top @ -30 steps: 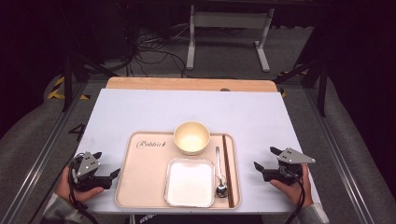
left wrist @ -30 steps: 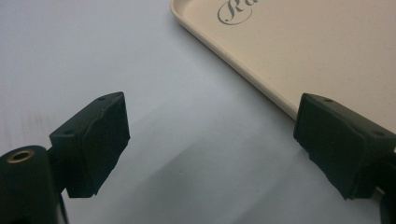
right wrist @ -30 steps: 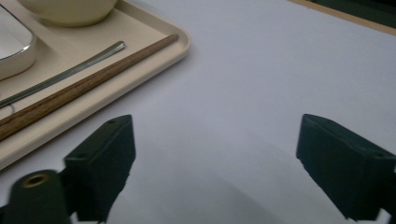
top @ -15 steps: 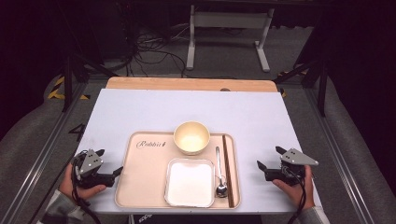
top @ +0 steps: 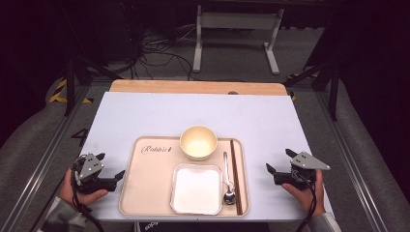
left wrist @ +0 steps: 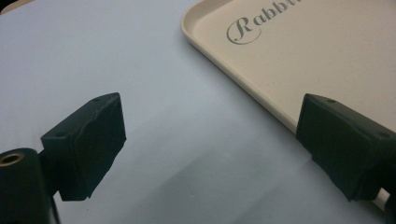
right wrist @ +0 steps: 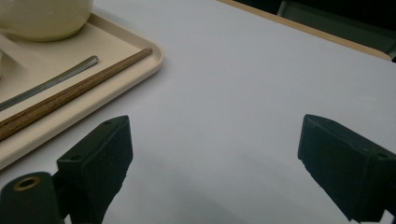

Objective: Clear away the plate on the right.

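Left tool (top: pixel 110 166) wide open, tray (top: pixel 145 193) just beside its right.

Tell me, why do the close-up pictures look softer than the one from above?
High view: even light on the table, dark surroundings, the tray sharp. Left gripper view: the near jaws blur slightly, with a soft shadow on the table between them. Right gripper view: the chopsticks stay fairly crisp, the bowl softer.

bowl (top: pixel 198 142), plate (top: pixel 196 188), spoon (top: pixel 228 179), chopsticks (top: pixel 235 174) on tray (top: pixel 145 186)
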Motion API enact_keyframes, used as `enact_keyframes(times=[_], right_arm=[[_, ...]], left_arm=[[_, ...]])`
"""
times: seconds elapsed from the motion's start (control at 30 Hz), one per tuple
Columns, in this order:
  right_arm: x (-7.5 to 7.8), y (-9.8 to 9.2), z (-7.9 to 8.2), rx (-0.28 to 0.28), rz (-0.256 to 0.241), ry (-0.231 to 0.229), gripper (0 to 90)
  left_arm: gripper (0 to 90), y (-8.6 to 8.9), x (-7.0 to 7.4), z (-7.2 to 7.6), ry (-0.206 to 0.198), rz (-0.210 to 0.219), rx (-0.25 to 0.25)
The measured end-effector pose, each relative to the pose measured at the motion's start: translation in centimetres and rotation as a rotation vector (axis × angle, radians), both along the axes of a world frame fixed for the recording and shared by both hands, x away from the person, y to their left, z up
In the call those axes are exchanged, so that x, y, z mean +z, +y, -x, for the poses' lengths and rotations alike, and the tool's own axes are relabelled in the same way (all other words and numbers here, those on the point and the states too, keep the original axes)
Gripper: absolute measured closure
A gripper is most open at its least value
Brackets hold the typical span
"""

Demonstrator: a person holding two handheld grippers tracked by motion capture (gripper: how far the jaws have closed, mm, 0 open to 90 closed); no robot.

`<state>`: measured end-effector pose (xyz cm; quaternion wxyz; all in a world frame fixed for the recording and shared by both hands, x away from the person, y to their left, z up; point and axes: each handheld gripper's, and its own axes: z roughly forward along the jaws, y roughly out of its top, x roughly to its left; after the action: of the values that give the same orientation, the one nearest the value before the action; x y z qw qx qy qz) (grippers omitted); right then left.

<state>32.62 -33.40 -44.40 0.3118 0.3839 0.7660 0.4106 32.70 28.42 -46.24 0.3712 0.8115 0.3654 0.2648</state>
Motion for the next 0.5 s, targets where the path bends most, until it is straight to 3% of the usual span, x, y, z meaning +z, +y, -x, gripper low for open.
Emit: enact_keyframes(times=[0.5], right_arm=[[-0.09, -0.03, 0.01, -0.002, -0.007, 0.006, 11.0]], left_arm=[[9.5, 0.21, 0.13, -0.02, -0.001, 0.001, 0.019]])
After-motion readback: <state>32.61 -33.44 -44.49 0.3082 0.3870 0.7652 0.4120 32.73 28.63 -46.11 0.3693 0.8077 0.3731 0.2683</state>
